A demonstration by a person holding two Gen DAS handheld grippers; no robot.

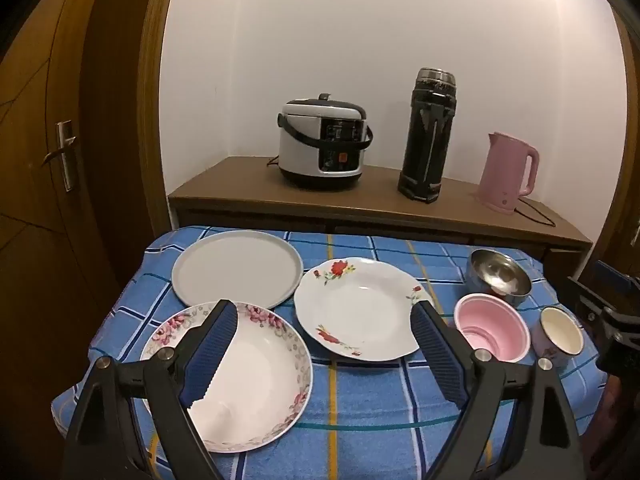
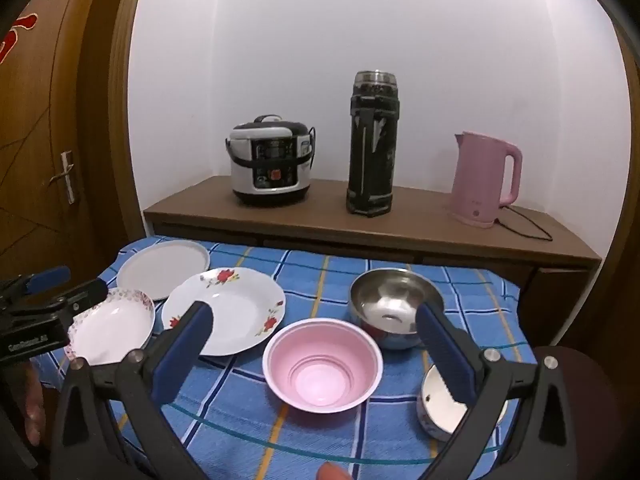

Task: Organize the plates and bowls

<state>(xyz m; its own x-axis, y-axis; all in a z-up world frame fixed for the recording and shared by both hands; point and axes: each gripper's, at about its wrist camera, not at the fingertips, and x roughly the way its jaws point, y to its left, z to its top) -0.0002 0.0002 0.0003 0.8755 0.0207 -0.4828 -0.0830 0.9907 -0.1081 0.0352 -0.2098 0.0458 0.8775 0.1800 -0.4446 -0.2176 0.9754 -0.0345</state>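
Both grippers hover spread wide and empty over the near edge of the desk (image 1: 360, 400). The left gripper (image 1: 324, 312) sits nearest the pink-flowered plate (image 1: 256, 376), with the red-flowered plate (image 1: 360, 308) and grey plate (image 1: 236, 268) beyond. The right gripper (image 2: 314, 316) frames the pink bowl (image 2: 322, 364) — steel bowl (image 2: 394, 308) just behind, white cup (image 2: 440, 408) to its right. Farther back stand a rice cooker (image 2: 270, 160), flask (image 2: 372, 144) and kettle (image 2: 484, 180) — clear of any move.
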